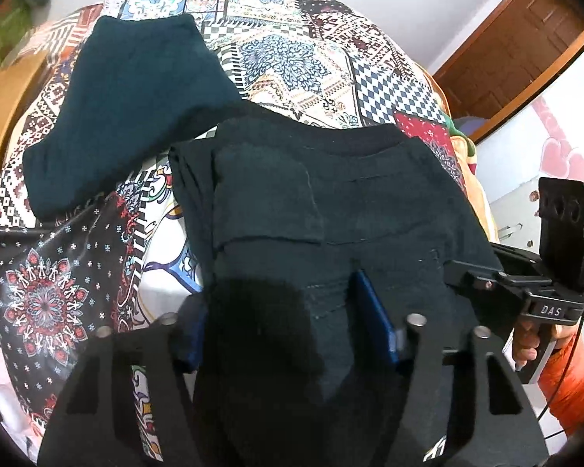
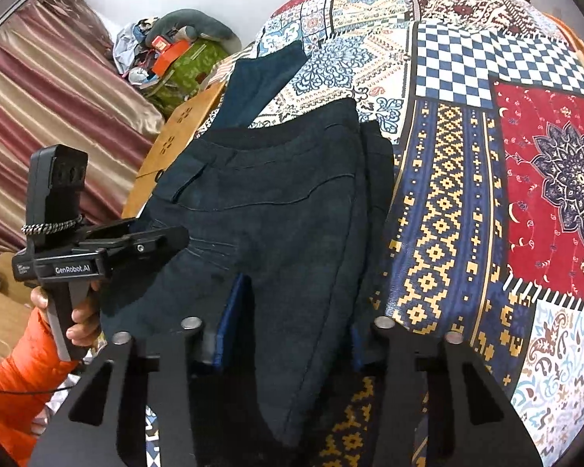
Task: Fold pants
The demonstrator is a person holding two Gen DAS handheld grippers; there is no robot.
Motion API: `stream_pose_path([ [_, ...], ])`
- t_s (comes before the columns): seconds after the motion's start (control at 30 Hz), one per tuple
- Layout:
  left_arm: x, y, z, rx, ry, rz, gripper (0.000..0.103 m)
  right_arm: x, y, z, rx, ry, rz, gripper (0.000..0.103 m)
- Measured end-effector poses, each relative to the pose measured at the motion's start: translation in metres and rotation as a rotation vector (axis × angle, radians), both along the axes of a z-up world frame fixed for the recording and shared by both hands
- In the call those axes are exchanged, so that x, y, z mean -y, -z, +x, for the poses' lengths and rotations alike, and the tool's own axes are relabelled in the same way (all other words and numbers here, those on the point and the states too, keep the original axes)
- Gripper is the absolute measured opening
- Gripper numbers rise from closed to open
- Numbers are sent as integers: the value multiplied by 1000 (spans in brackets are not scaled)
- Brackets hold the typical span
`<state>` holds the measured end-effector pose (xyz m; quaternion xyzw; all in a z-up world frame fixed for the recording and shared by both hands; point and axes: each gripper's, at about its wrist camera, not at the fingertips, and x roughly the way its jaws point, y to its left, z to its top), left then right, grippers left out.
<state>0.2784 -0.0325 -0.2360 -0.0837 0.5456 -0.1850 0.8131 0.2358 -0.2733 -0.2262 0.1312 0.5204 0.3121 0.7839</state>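
Black pants (image 1: 323, 202) lie on the patterned bedspread (image 1: 292, 58), waistband away from me, and also show in the right wrist view (image 2: 276, 202). My left gripper (image 1: 280, 319) has its blue-padded jaws wide around the near part of the pants, with cloth between them. My right gripper (image 2: 292, 327) also has its jaws wide with pants cloth between them. Neither pair of pads is pressed together. The right gripper's body shows in the left wrist view (image 1: 525, 284); the left gripper's body shows in the right wrist view (image 2: 97, 253).
A folded dark teal garment (image 1: 128, 109) lies on the bed to the far left of the pants; it shows in the right wrist view (image 2: 261, 78). A wooden bed frame (image 2: 175, 144), striped curtain (image 2: 50, 109) and pile of bags (image 2: 175, 62) are on the left. A wooden door (image 1: 518, 50) stands right.
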Motion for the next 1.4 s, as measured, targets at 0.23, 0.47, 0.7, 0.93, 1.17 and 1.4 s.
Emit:
stream_pose_path([
  [0.23,8,-18,-34,83,0,98,40,-2,-17,-16,94,18,-45,21],
  [0.47,6,-47,-57,163,5,113,24,-14,-43,-29,162,-35,-91,18],
  [0.7,-14,-96,-68,286,-33,122,24,-35,-89,-26,296,-94,-111,18],
  [0.93,-44,-141,-52,415,-89,155,24,-61,-120,-3,404,-113,-80,18],
  [1.17,-79,-159,-5,494,-143,178,24,-94,-132,42,472,-114,-51,18],
  [1.4,-108,-145,59,549,-174,208,24,-127,-124,98,510,-97,-60,18],
])
